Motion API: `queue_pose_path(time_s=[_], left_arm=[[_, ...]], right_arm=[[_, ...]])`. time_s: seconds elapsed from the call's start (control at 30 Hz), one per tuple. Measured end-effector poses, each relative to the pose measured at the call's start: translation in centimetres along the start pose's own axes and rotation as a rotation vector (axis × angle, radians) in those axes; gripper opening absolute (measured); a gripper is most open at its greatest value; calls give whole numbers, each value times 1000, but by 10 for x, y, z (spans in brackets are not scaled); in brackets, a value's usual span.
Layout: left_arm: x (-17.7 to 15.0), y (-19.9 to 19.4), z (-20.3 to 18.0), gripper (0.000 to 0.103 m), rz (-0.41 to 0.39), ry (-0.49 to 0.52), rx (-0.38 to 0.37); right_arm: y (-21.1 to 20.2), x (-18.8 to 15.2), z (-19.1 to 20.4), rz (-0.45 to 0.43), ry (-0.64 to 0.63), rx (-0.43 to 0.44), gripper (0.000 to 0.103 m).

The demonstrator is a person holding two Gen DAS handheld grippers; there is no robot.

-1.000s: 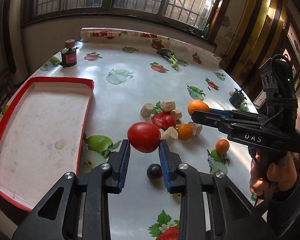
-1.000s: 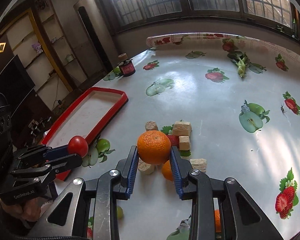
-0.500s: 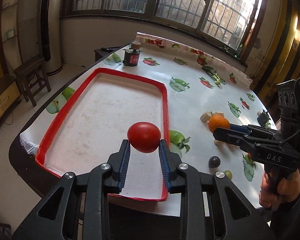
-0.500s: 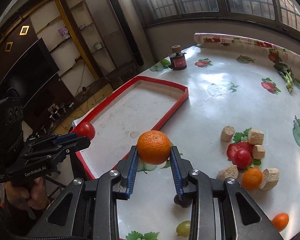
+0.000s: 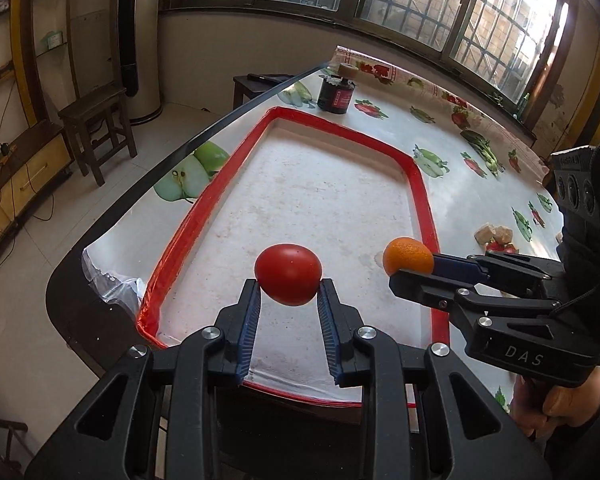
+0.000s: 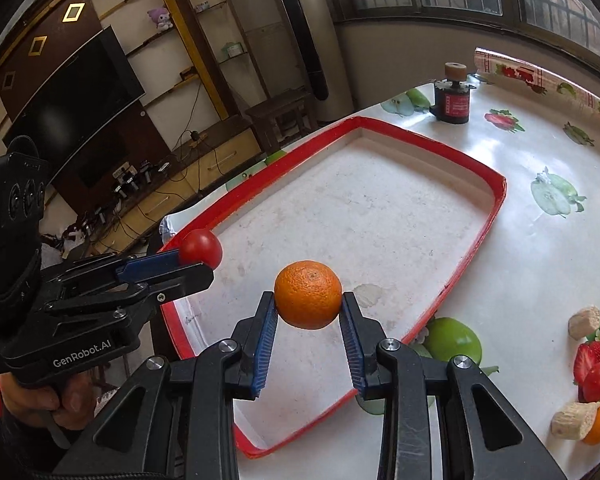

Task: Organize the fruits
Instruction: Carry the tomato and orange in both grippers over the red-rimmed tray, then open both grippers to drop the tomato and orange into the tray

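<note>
Here, glossy red tomato (image 5: 288,274) and dimpled orange (image 6: 308,294) above tray (image 5: 422,196).

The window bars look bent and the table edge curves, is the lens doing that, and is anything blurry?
Left wrist view: fisheye bends the window bars and table edge; tomato sharp. Right wrist view: same bowing; orange crisp, glare on the tablecloth.

Each fisheye looks forward and down along its own tool's fingers, close above the red tray (image 5: 420,184) on the counter (image 5: 472,196). Both share the tray (image 6: 496,196) and see the opposite tool from the side.
</note>
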State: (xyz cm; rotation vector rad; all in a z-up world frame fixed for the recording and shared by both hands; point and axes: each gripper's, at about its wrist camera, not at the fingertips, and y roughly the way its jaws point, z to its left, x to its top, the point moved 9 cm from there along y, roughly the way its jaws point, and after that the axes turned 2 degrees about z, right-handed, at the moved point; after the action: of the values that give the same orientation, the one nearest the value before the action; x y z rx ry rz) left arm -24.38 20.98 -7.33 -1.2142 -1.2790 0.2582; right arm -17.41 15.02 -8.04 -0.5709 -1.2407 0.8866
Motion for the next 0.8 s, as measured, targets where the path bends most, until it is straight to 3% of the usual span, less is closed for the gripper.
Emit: queue_pose_path(time_s=[0.37, 0.4, 0.43, 0.47, 0.5, 0.53, 0.8], left_arm=[[-13, 21, 8, 27, 56, 30, 50], [-13, 20, 8, 28, 57, 32, 54], [-13, 20, 9, 30, 57, 31, 56], [-12, 18, 9, 40, 55, 26, 62], [-11, 16, 11, 46, 47, 20, 68], [-11, 13, 12, 54, 39, 17, 73], [-11, -3, 5, 54, 9, 25, 68]], right_arm=[[36, -6, -4, 73, -37, -51, 37], [36, -6, -5, 74, -37, -49, 41], [35, -6, -5, 71, -36, -47, 54], [33, -6, -6, 62, -34, -49, 65], [30, -4, -6, 48, -34, -50, 67], [26, -3, -5, 35, -36, -48, 67], [-16, -8, -9, -38, -11, -26, 67]])
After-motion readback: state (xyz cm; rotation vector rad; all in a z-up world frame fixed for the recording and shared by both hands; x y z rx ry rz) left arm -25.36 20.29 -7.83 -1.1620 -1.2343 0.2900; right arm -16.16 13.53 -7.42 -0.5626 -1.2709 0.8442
